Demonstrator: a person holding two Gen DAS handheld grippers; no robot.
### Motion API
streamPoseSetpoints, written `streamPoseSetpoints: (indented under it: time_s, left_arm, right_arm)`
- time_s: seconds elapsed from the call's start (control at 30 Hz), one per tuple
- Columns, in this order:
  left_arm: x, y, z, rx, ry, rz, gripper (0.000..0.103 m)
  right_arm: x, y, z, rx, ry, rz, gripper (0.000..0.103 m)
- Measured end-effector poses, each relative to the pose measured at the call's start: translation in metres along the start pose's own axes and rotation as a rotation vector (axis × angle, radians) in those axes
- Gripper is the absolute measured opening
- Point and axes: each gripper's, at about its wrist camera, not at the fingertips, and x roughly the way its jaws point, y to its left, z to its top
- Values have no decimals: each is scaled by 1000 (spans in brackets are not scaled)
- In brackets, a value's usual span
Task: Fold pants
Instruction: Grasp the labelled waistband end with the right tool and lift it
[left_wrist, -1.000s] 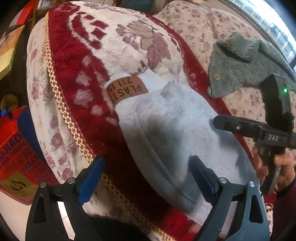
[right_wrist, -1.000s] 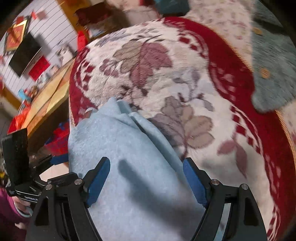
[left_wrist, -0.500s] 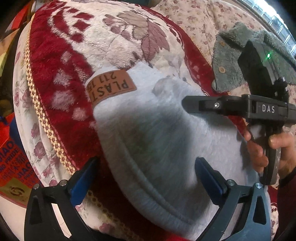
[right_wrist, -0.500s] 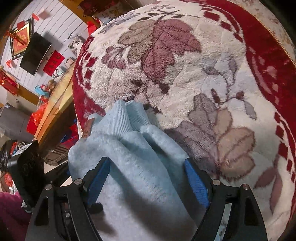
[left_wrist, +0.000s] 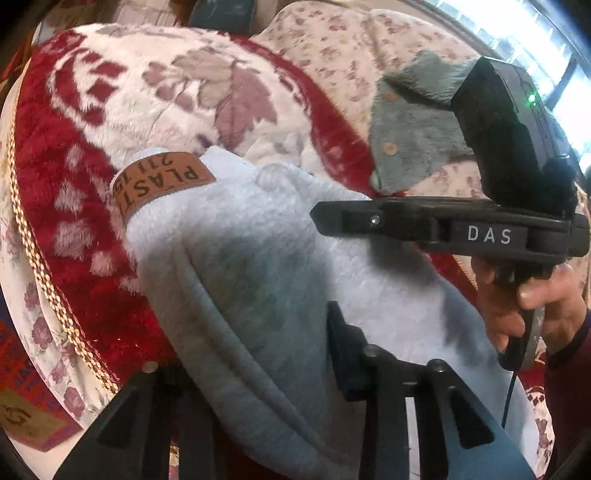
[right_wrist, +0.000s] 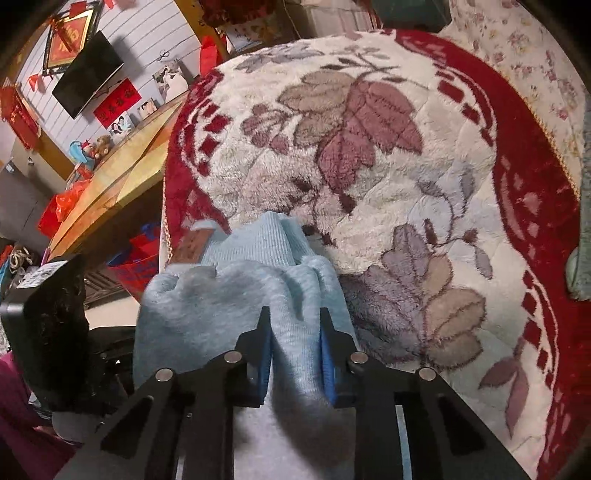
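Pale-blue fleece pants (left_wrist: 258, 258) — bunched, on floral blanket (left_wrist: 147, 92)

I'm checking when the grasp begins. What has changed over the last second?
Both grippers, open before, are closing: the left gripper and right gripper now pinch the light blue pants. The pants remain on the red floral blanket; the grey garment hasn't moved.

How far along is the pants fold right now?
Done: the light blue pants lie bunched on the red floral blanket, brown patch showing. In hand: both grippers are closing on the fabric, the left gripper at the near hem, the right gripper pinching a ridge. Left: lifting and making the fold; no neat fold shows yet.
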Motion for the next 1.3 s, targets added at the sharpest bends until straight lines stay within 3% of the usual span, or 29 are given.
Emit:
streamPoseSetpoints:
  time_s: [0.1,0.3,0.4,0.43,0.5,0.53,0.6,0.67,0.83,0.87,0.93,1.0,1.07,1.1,1.3]
  left_arm:
    - [-7,2,1,-22,-8,-40,29]
    - [-13,-4,2,-6,-24,-39,28]
    - [-9,3,2,-51,6,-50,28]
    - [-7,6,0,-60,16,-46,29]
    - [-2,11,-3,-74,37,-41,29]
    - [-1,12,-4,-72,41,-40,29]
    - [0,13,-5,-62,51,-38,31]
    - [4,16,-5,-73,72,-20,42]
    - [14,27,-4,-137,107,-45,60]
    - [15,24,-4,-128,109,-45,63]
    - [17,15,-5,-74,108,-9,65]
    - [16,7,-5,-32,87,10,56]
    - [12,7,-5,-30,68,-15,37]
    - [9,8,-3,-33,56,-29,35]
    - [-31,-28,8,80,-62,-18,29]
  right_arm:
    - [-10,4,0,-4,-12,2,21]
    - [-19,14,0,-18,-17,-25,21]
    - [-17,3,1,57,-6,-2,27]
    - [-13,-1,1,81,8,-4,34]
    - [-2,-8,-3,98,44,-32,81]
    - [2,-10,-5,99,56,-33,84]
    - [10,-15,-8,92,71,-46,84]
    - [15,-22,-8,95,69,-38,84]
    - [34,-31,-3,111,85,86,85]
    - [39,-29,-1,104,88,100,83]
    - [43,-23,1,82,83,126,66]
    - [40,-15,3,34,81,108,52]
    - [29,-10,4,-5,68,73,39]
    - [24,-7,5,-14,58,61,35]
    - [-27,17,13,-88,-38,14,33]
